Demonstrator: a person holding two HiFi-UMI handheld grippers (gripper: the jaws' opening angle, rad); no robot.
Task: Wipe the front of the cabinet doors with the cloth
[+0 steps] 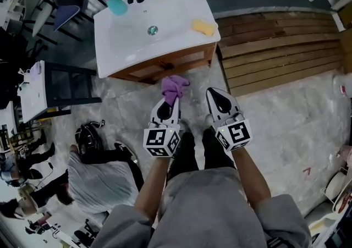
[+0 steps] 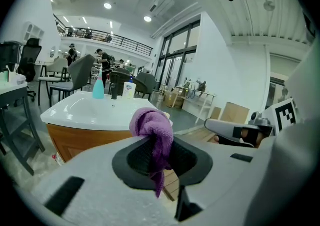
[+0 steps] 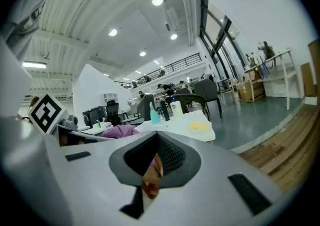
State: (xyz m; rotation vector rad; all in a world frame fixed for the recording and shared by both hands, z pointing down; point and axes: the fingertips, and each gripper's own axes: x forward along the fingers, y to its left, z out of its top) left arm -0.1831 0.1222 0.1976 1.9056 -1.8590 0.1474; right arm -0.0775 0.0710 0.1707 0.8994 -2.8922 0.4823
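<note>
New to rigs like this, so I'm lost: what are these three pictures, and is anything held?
A person holds a two-jaw tool in each hand. One picture looks down from a camera on their head; the others come from cameras riding on each tool. The left gripper pinches a crumpled purple cloth; the right gripper is shut, empty. Ahead stands a wooden cabinet under a white washbasin, which carries a yellow sponge and a teal bottle.

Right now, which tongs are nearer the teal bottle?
Left. The left tongs, shut on the purple cloth, sit to the right of the teal bottle; the right tongs sit farther right.
</note>
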